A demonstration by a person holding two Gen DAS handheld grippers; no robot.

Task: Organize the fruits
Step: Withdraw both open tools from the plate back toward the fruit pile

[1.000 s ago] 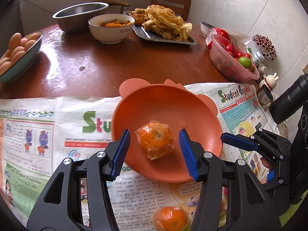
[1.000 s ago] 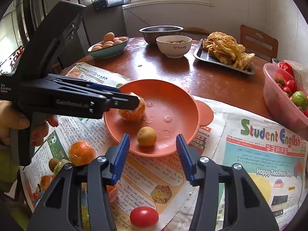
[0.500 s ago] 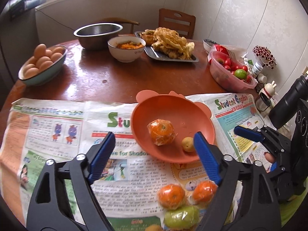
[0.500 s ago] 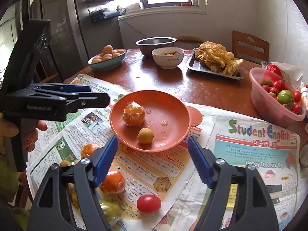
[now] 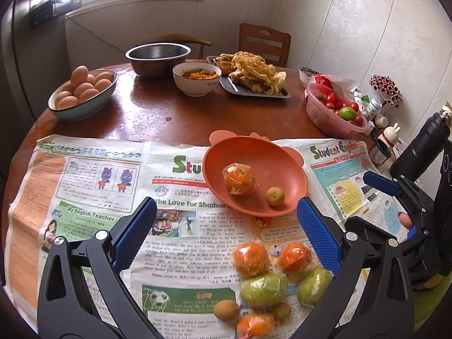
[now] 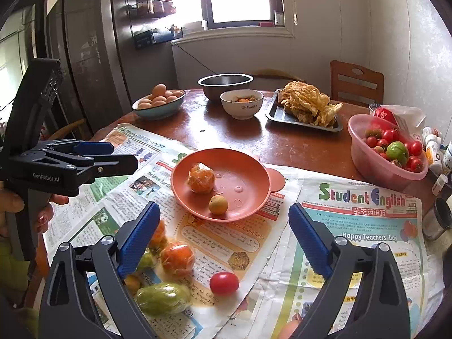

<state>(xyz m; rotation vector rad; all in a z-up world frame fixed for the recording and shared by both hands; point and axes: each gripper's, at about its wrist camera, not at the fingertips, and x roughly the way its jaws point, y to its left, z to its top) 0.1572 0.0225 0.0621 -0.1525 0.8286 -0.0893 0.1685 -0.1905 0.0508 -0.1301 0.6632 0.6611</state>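
Note:
An orange plastic bowl (image 5: 282, 155) (image 6: 248, 163) sits on newspaper and holds a wrapped orange (image 5: 238, 179) (image 6: 201, 178) and a small yellow fruit (image 5: 275, 196) (image 6: 218, 204). Near the table's front edge lie several loose fruits: wrapped oranges (image 5: 251, 259) (image 6: 177, 258), green fruits (image 5: 262, 289) (image 6: 162, 298), small brown fruits (image 5: 226, 310) and a red tomato (image 6: 224, 283). My left gripper (image 5: 226, 231) is open and empty, above and behind the loose fruits. My right gripper (image 6: 224, 231) is open and empty, in front of the bowl.
On the wooden table (image 5: 169, 118) behind stand a bowl of eggs (image 5: 83, 93), a steel bowl (image 5: 158, 56), a white food bowl (image 5: 197, 77), a tray of fried food (image 5: 251, 76) and a pink tub of tomatoes (image 5: 334, 115). Bottles and a black flask (image 5: 418, 147) stand at the right.
My left gripper let go of the wrapped orange in the bowl, opened wide and pulled back and up. My right gripper also pulled back and opened wider.

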